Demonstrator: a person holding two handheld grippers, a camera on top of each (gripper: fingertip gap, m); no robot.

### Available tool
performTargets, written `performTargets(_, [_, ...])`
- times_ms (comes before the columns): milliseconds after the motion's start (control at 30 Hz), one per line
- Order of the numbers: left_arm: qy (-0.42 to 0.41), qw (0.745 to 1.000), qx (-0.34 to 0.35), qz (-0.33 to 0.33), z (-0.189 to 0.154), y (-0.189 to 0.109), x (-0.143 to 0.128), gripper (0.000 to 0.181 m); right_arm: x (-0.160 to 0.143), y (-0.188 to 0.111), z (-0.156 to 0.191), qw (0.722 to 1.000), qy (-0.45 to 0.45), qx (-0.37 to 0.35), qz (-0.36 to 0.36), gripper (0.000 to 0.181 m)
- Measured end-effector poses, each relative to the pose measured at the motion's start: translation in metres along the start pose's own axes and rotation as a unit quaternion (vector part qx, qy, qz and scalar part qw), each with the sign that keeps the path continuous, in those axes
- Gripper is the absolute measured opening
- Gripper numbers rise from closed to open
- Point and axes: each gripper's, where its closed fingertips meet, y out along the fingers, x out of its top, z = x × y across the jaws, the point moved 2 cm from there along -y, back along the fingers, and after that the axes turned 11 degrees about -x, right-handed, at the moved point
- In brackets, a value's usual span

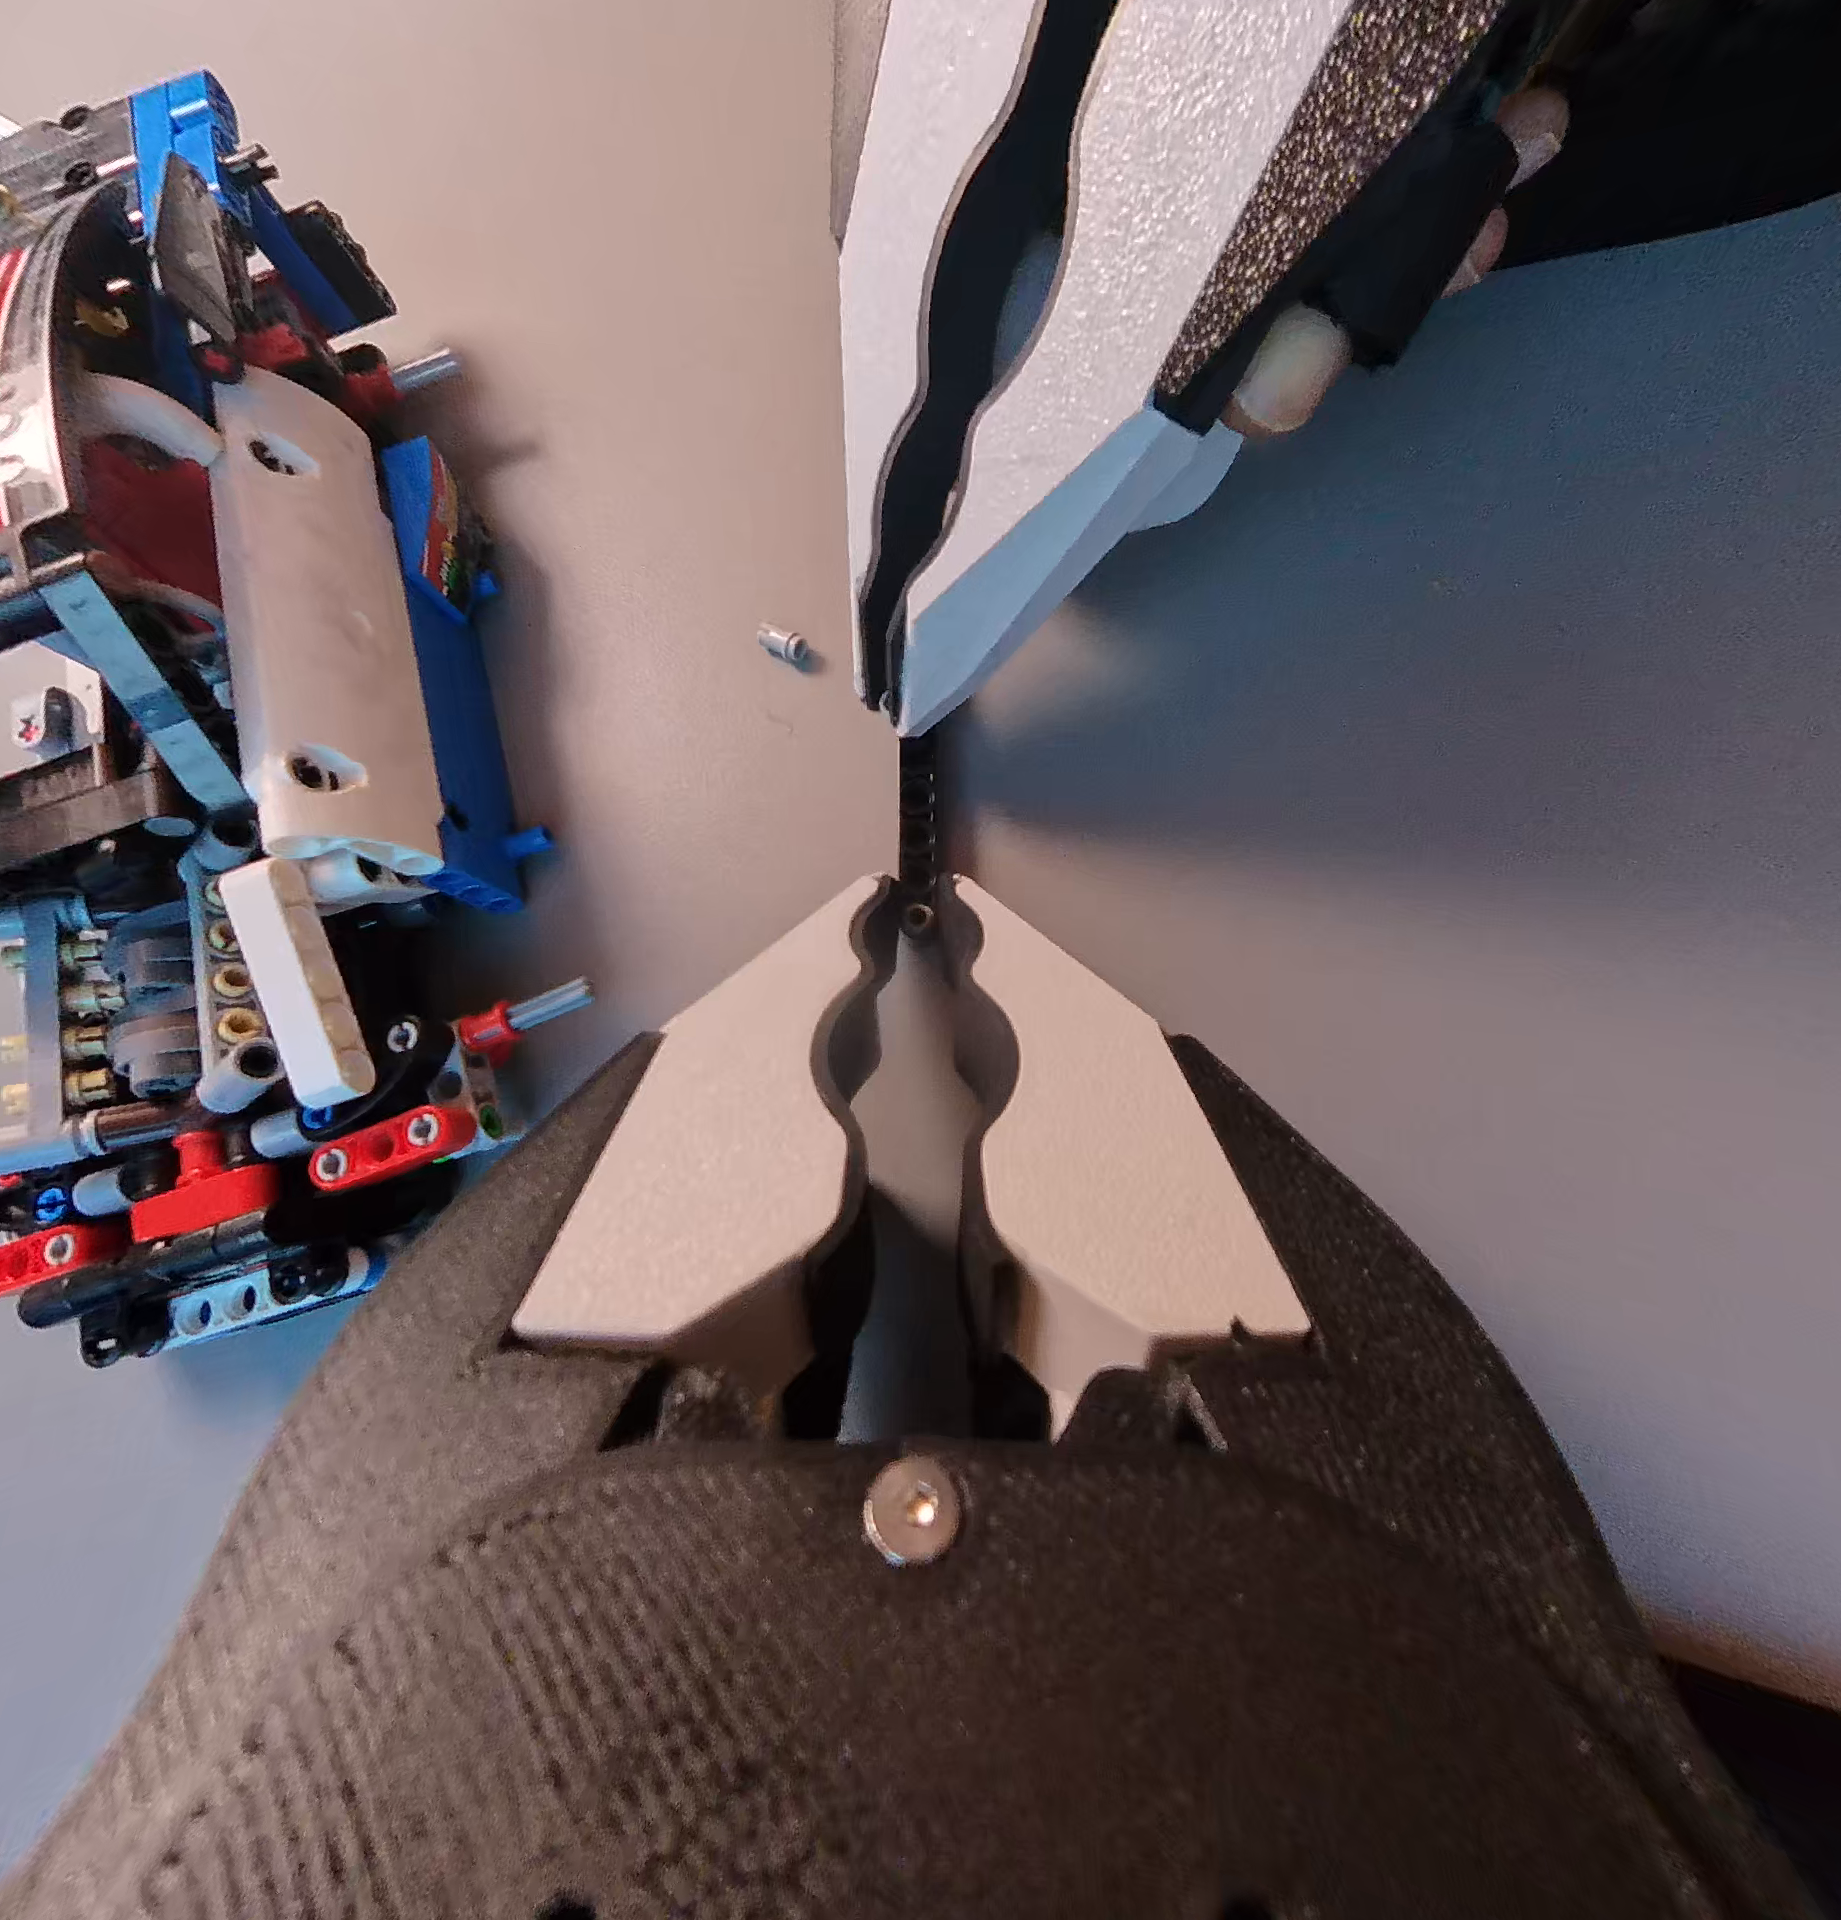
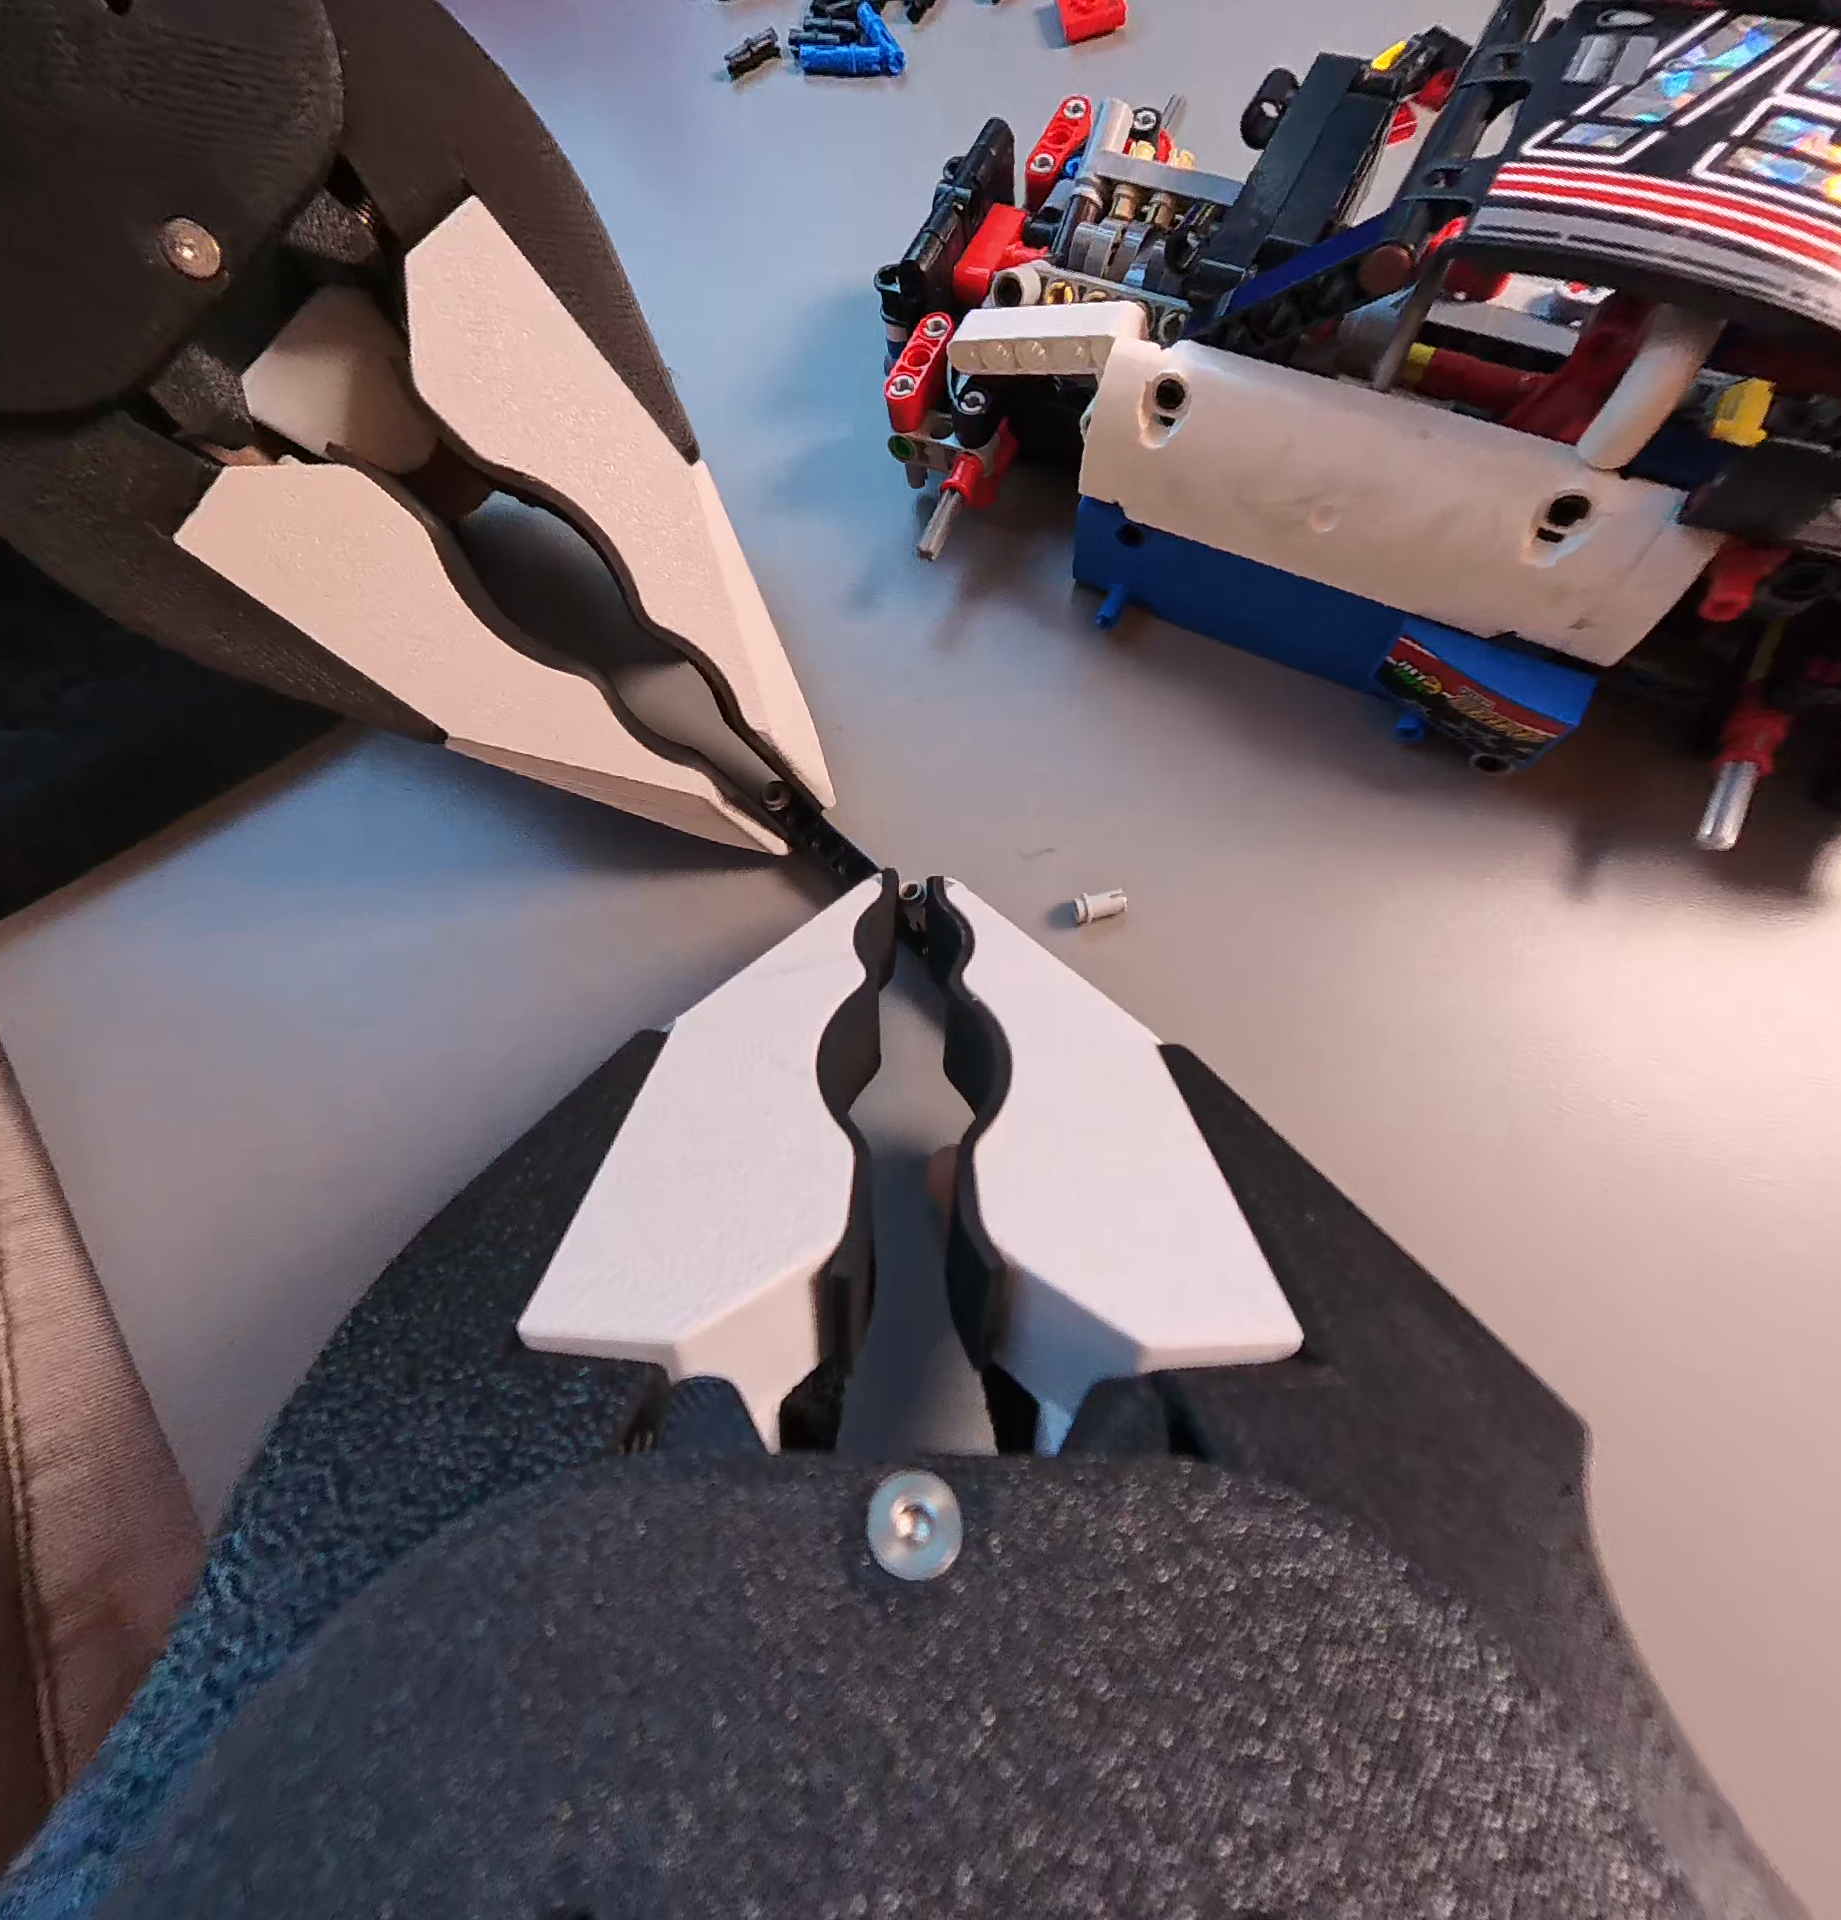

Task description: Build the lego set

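Observation:
My left gripper [image 1: 916, 891] is shut on one end of a thin black Lego beam [image 1: 918, 805], held above the grey table [image 1: 1467, 987]. My right gripper [image 2: 911, 888] comes in from the top of the left wrist view [image 1: 888, 715] and meets the beam's far end. A small grey pin [image 2: 911, 891] sits between its nearly closed fingertips, against the beam [image 2: 838, 854]. The left gripper also shows in the right wrist view [image 2: 804, 821]. The half-built blue, white and red Lego car [image 1: 313, 644] [image 2: 1363, 499] stands on the table beside both grippers.
A second loose grey pin [image 2: 1098, 907] [image 1: 784, 641] lies on the table between the grippers and the car. Several loose blue, black and red pieces [image 2: 843, 42] lie at the far edge. A person's gloved fingers [image 1: 1290, 364] hold the right gripper. My left and right fingertips are right by each other.

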Motion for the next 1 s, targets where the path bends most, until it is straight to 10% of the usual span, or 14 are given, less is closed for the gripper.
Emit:
performTargets(667, [0.001, 1.000, 0.004, 0.001, 0.000, -0.001, 0.000, 0.007, 0.002, -0.009, -0.003, 0.993, -0.115, -0.016, 0.016, 0.003])
performTargets(1000, [0.010, 1.000, 0.006, 0.000, 0.000, -0.001, 0.000, 0.006, 0.000, -0.004, 0.002, 0.917, -0.366, 0.020, 0.156, 0.003])
